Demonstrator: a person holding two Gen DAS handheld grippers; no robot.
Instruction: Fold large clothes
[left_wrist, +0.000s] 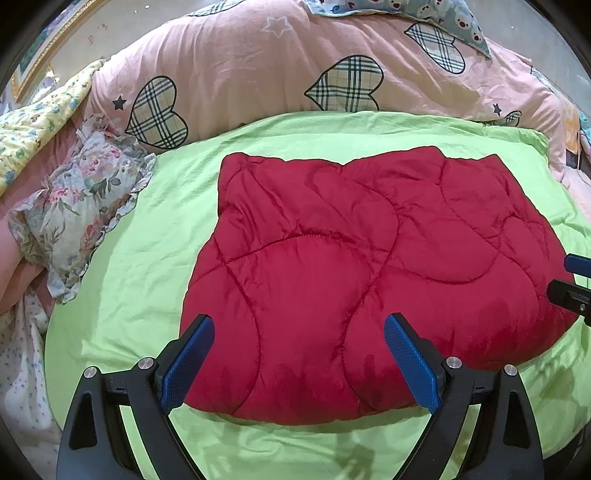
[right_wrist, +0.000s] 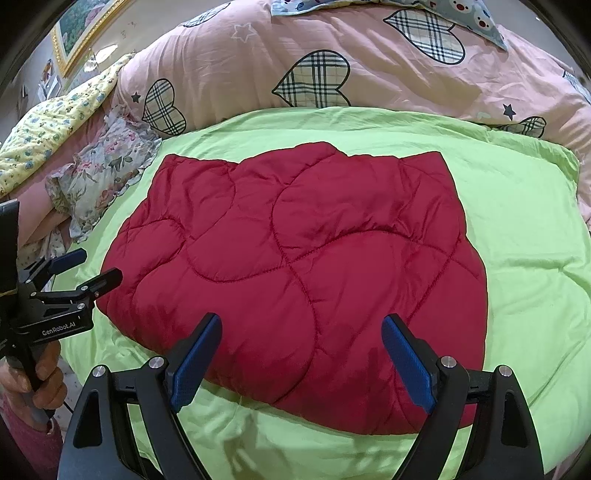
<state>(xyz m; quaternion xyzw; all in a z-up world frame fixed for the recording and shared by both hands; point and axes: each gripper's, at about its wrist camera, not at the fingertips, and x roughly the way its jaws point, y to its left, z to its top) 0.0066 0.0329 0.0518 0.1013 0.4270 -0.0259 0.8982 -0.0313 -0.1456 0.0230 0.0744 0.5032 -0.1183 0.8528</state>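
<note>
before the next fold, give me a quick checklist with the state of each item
1. Left claw open: ok.
2. Right claw open: ok.
3. Both claws free of fabric, holding nothing: ok.
4. Red jacket lying flat on the green sheet: ok.
5. Jacket clear of the floral pillow: ok.
6. Jacket fully folded: cannot tell, its layers are hidden.

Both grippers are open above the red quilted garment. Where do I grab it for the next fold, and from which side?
Probably the near hem of the red quilted garment, at its two near corners. It lies flat on the green sheet with that rounded edge closest. Bring the left gripper down on the near-left corner and the right gripper on the near-right, pinching the puffy edge from the near side.
</note>
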